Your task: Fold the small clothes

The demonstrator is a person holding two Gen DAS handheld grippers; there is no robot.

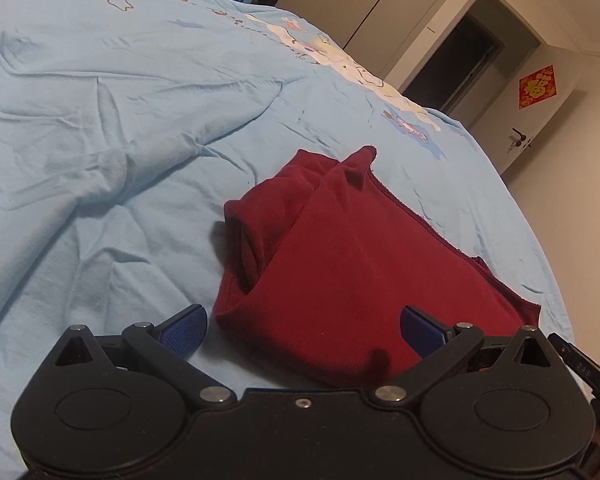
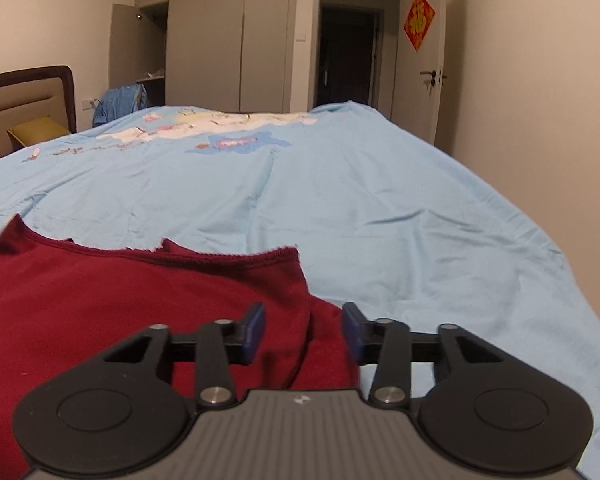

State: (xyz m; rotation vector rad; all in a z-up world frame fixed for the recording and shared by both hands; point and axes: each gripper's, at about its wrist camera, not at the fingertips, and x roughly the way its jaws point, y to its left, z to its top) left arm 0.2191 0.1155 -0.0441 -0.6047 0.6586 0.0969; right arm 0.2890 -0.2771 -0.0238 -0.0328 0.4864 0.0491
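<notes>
Dark red knit garment [image 1: 340,264], partly folded, lies on a wrinkled light-blue printed bedsheet [image 1: 100,120]. One corner sticks up at its far end. Left gripper [image 1: 303,330] hovers at the near edge, jaws spread wide, holding nothing. Right gripper [image 2: 303,334] sits over the garment's right corner, jaws parted; whether its blue pads [image 2: 256,332] touch cloth is unclear.

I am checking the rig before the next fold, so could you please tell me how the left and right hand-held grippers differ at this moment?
The left hand-held gripper is spread wide; the right hand-held gripper is open more narrowly. The left hovers at the folded dark red knit garment near its rolled edge; the right straddles a corner fold of it. Both have blue pads and grip nothing, above the light blue bedsheet.
</notes>
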